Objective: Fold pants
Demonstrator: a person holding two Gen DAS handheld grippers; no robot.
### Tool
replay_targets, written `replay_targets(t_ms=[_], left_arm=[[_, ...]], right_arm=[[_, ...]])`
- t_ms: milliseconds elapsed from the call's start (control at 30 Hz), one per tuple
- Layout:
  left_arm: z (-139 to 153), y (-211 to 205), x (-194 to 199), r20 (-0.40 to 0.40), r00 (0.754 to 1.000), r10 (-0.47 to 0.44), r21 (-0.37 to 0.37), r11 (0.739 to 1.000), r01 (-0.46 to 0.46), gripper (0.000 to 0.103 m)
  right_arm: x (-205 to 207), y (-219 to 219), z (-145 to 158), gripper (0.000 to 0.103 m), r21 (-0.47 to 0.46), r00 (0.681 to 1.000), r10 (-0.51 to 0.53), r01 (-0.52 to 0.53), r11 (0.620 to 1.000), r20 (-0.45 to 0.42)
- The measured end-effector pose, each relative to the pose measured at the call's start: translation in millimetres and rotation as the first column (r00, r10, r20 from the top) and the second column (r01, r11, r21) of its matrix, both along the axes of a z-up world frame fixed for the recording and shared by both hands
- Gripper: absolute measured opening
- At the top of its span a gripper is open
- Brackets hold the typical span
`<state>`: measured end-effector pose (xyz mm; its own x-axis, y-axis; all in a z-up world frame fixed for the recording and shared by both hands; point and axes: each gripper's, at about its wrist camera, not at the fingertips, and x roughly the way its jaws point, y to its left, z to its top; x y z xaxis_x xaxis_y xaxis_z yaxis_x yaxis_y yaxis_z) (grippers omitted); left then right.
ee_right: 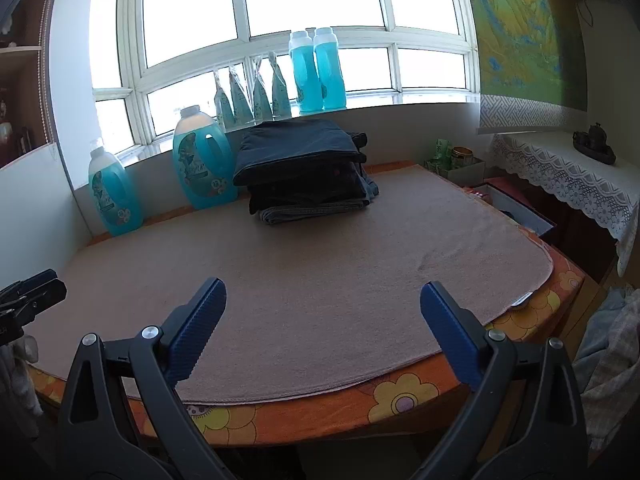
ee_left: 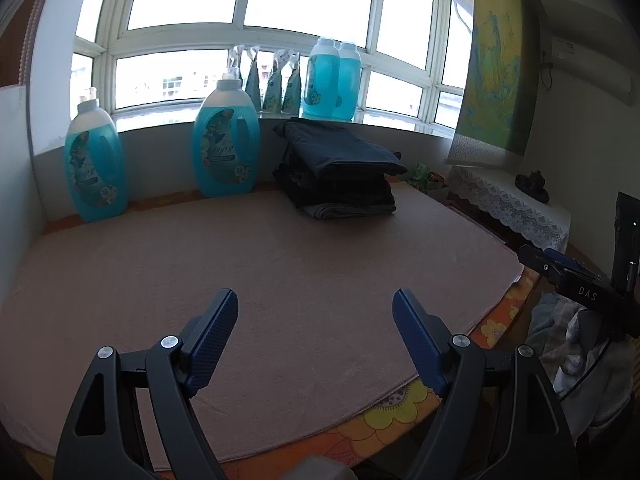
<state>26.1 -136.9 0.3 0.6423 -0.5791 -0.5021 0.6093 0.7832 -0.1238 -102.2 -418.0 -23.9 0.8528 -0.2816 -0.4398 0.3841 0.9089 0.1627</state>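
A stack of folded dark pants (ee_right: 304, 168) sits at the far edge of the table's pinkish-brown cloth mat (ee_right: 320, 272), just beside a large blue detergent bottle (ee_right: 202, 160); how many pairs it holds is hard to tell. The left gripper (ee_left: 315, 312) and right gripper (ee_right: 323, 300) hover over the near edge, fingers apart, nothing between them.

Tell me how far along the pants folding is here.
Done: a stack of folded pants sits at the far side of the pink mat. In hand: nothing; the left gripper and right gripper are both open and empty. Left: possibly the heap of clothes beside the table.
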Motion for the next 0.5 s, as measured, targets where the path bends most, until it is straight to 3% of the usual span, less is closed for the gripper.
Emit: replay_targets(t_ms=[500], left_arm=[[-14.6, 10.7, -15.9, -0.014, 0.997, 0.076, 0.030, 0.997, -0.076, 0.080]], right_arm=[[1.3, 17.7, 1.5, 0.103, -0.084, 0.999, -0.047, 0.045, 0.995, -0.025]])
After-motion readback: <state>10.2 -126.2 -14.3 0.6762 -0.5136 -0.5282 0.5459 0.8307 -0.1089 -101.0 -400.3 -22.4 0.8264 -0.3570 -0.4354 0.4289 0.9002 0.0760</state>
